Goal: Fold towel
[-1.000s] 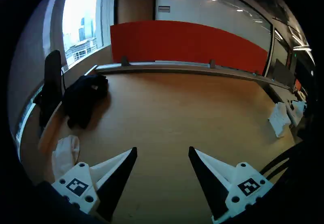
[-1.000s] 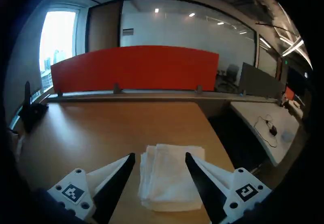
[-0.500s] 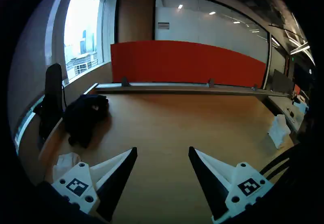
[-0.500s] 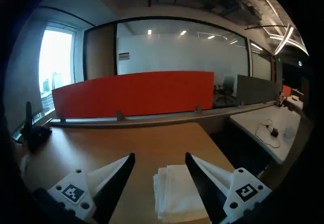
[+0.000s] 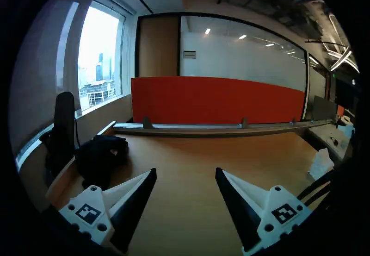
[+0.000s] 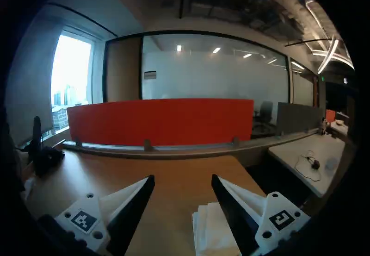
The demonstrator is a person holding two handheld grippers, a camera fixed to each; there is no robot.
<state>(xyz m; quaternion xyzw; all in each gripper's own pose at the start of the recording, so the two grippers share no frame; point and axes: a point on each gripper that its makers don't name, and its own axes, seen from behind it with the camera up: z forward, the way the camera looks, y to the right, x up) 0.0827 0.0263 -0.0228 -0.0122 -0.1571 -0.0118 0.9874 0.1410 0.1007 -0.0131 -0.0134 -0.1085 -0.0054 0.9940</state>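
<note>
While both grippers hang over the desk w/ nothing held, we take the near stuff first. Left gripper [image 5: 185, 171]: fingers spread wide, bare wood in the gap. Right gripper [image 6: 182, 178]: same, fingers well apart, pinching nothing.

Towel [image 6: 213, 228] lies flat on the desk [image 6: 178, 189], low in the right gripper view. It sits just under and ahead of that gripper, toward its right-hand finger, which hides part of it, and near the desk's right edge. It's white, and stacked edges show along its left side, so it looks like several layers already, i.e. part-folded or a small stack; we can't tell which.

Handling, as we judge it: light, soft, limp, no stiffness to push against. Layers prob. slide over each other, and a grab in the middle would just bunch it. Best hold is at corners or along one edge, one gripper per corner, fingers low enough to pinch the cloth against itself. Not fragile, not slippery on wood.

Farther out in the left gripper view, a black bag [image 5: 99, 156] sits by the desk's left edge. At the right edge is a white cloth [image 5: 320, 163], maybe the same towel, too small to say. Beyond stand the red divider [image 6: 162, 121], then the window [image 5: 99, 75] and a glass wall [image 6: 212, 73].
</note>
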